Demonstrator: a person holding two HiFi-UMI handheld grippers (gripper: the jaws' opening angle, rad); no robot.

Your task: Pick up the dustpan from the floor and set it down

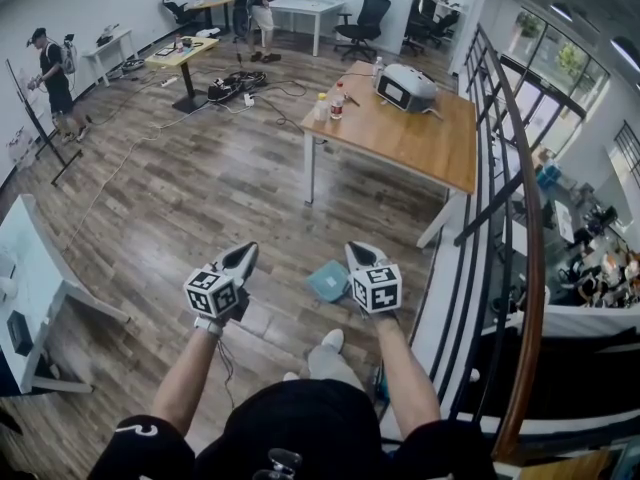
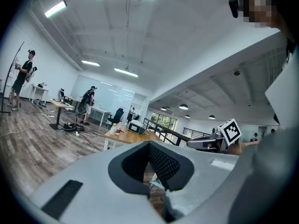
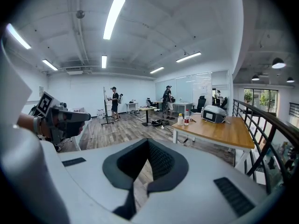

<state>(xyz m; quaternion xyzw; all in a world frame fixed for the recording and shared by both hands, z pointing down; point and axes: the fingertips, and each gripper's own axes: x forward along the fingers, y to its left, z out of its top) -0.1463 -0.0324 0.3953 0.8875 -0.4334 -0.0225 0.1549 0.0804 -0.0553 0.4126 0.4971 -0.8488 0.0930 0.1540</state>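
Observation:
The dustpan [image 1: 328, 280], a pale teal square, lies flat on the wood floor between my two grippers and just ahead of the person's feet. My left gripper [image 1: 243, 258] hovers to its left and my right gripper [image 1: 360, 255] to its right, both above the floor and apart from it. In the left gripper view the left gripper [image 2: 149, 146] is shut with nothing in it, and a teal sliver [image 2: 156, 185] shows through the gap below the pads. In the right gripper view the right gripper [image 3: 148, 143] is shut and empty too.
A wooden table [image 1: 410, 143] with bottles [image 1: 337, 101] and a white device [image 1: 405, 86] stands ahead. A dark railing [image 1: 520, 258] runs along the right. A white table [image 1: 35, 268] is at the left. Cables [image 1: 235, 90] and people are at the back.

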